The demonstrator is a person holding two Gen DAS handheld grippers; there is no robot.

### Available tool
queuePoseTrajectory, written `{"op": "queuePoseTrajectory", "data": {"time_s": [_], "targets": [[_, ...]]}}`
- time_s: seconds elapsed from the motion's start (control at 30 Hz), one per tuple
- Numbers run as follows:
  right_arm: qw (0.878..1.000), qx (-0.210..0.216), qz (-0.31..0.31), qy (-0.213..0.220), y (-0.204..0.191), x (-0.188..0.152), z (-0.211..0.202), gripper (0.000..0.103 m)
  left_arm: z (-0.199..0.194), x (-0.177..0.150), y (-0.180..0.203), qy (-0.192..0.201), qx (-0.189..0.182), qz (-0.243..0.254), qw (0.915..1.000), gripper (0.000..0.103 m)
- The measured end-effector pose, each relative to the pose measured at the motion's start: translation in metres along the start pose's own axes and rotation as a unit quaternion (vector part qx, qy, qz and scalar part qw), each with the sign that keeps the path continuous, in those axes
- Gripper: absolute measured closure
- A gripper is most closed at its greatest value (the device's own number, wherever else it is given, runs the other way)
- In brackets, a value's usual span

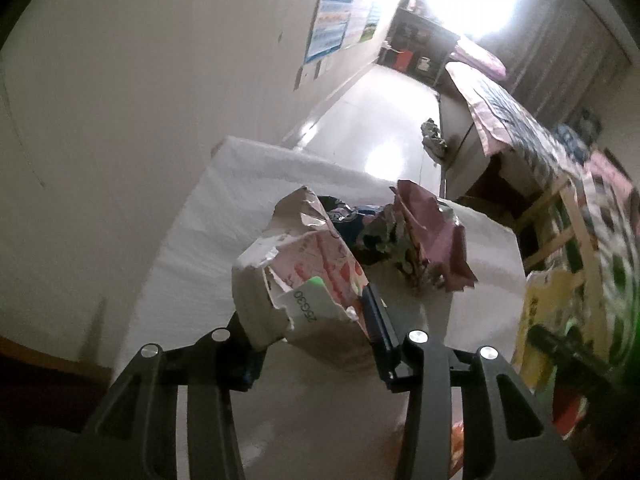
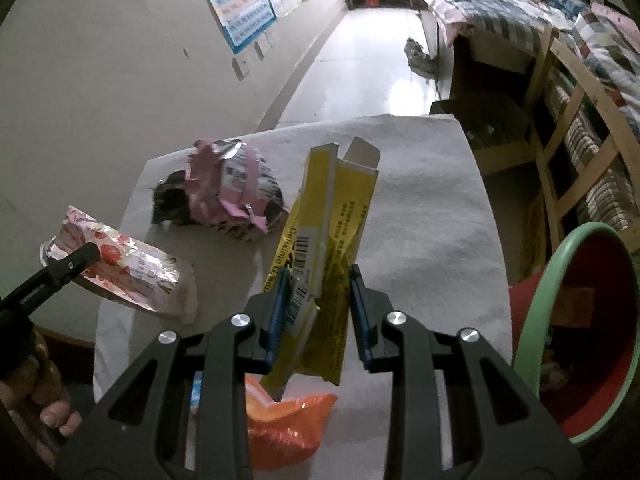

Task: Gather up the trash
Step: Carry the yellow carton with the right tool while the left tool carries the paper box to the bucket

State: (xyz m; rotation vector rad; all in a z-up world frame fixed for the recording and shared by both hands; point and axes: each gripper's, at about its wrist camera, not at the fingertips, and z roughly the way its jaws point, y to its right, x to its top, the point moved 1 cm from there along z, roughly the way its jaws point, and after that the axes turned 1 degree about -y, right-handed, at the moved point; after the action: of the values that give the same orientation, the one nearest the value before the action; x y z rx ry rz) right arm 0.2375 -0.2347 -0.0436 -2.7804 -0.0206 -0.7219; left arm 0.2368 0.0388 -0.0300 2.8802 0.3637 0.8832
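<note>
My left gripper (image 1: 316,320) is shut on a torn silver and pink strawberry wrapper (image 1: 300,280), held above the white table (image 1: 192,240); it also shows in the right wrist view (image 2: 132,276) at the left. My right gripper (image 2: 318,300) is shut on a flattened yellow carton (image 2: 332,240), held upright over the table (image 2: 420,220). A crumpled pink and black wrapper (image 2: 228,192) lies on the table's far left, also seen in the left wrist view (image 1: 416,240). An orange wrapper (image 2: 284,428) lies under my right gripper.
A red bin with a green rim (image 2: 580,340) stands at the table's right edge. A bed with a wooden frame (image 2: 560,80) runs along the right. A wall with posters (image 2: 240,0) is at the left. A crumpled cloth (image 2: 418,56) lies on the floor.
</note>
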Motion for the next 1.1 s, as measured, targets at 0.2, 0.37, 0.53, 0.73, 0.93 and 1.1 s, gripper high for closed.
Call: {"op": "queuePoseTrajectory", "data": {"time_s": [0.2, 0.37, 0.53, 0.73, 0.93, 1.1], "targets": [[1.0, 0.01, -0.023, 0.019, -0.011, -0.013, -0.029, 0.074, -0.034, -0.011, 0.008, 0.014, 0.022, 0.054, 0.9982, 0.062], [0.999, 0.011, -0.041, 0.032, -0.018, -0.024, -0.051, 0.074, -0.059, -0.017, 0.017, 0.019, 0.019, 0.083, 0.9962, 0.062], [0.998, 0.012, -0.045, 0.038, -0.014, -0.033, -0.067, 0.074, -0.075, -0.027, 0.035, 0.022, 0.007, 0.099, 0.9948, 0.062], [0.998, 0.007, -0.034, 0.051, 0.002, -0.04, -0.087, 0.074, -0.09, -0.033, 0.067, 0.031, -0.009, 0.13, 0.991, 0.062], [0.998, -0.004, -0.019, 0.064, 0.028, -0.044, -0.106, 0.074, -0.098, -0.039, 0.103, 0.038, -0.025, 0.161, 0.9859, 0.066], [0.997, -0.014, -0.003, 0.07, 0.054, -0.046, -0.117, 0.074, -0.098, -0.043, 0.133, 0.038, -0.043, 0.178, 0.9824, 0.067]]}}
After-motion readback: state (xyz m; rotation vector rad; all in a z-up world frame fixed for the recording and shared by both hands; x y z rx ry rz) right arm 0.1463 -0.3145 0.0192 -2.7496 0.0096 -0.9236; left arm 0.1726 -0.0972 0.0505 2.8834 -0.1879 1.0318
